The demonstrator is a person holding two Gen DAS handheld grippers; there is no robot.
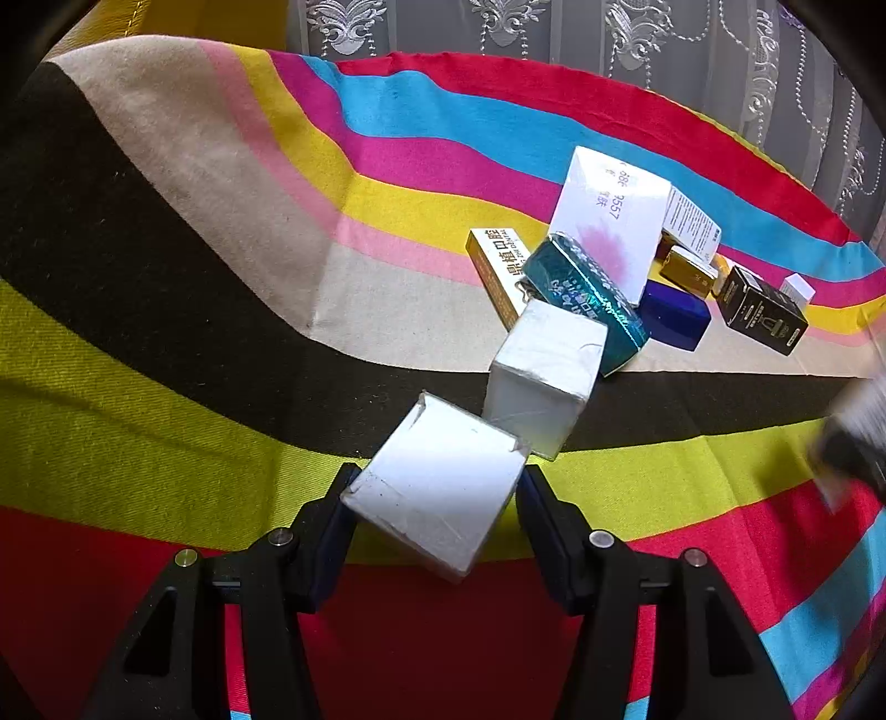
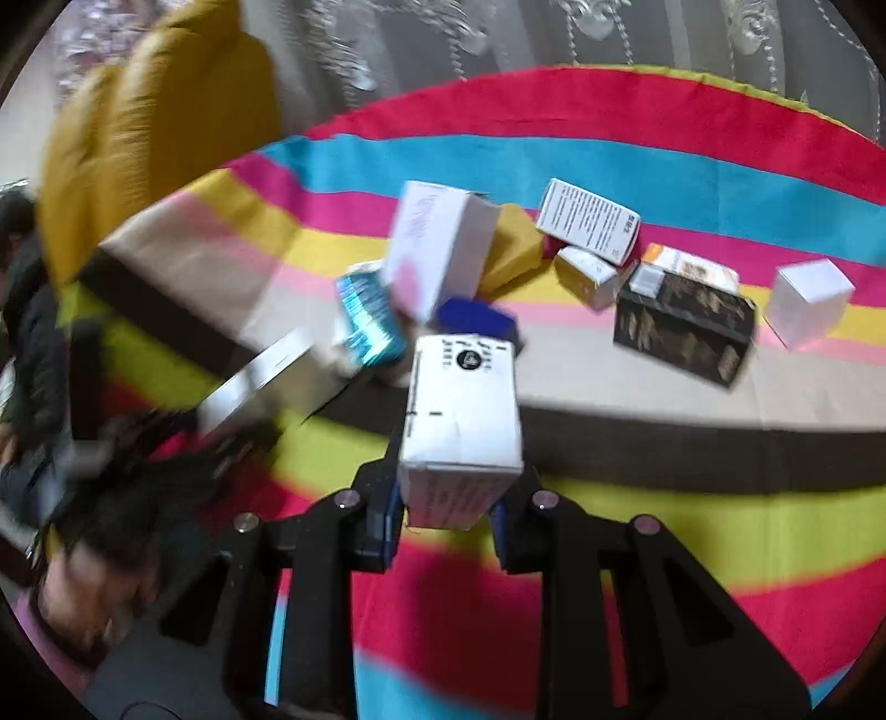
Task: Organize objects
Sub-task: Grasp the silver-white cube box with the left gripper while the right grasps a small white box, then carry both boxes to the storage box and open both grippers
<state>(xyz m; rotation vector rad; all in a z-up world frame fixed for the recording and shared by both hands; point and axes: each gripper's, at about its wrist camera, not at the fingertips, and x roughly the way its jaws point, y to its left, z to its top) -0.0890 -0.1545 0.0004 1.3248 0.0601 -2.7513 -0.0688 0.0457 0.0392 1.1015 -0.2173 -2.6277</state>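
In the left wrist view my left gripper is shut on a plain white cube box, held tilted above the striped cloth. A second white box stands just behind it. In the right wrist view my right gripper is shut on a white box with black print, its long side pointing away from me. The left gripper shows there as a dark blur at the left, with its white box. The right gripper is a blur at the left wrist view's right edge.
A pile of boxes lies mid-cloth: a teal one, a gold-and-white one, a large white one with pink, a blue one, a black one. A small white box stands apart. Lace curtain hangs behind; yellow cushion at back left.
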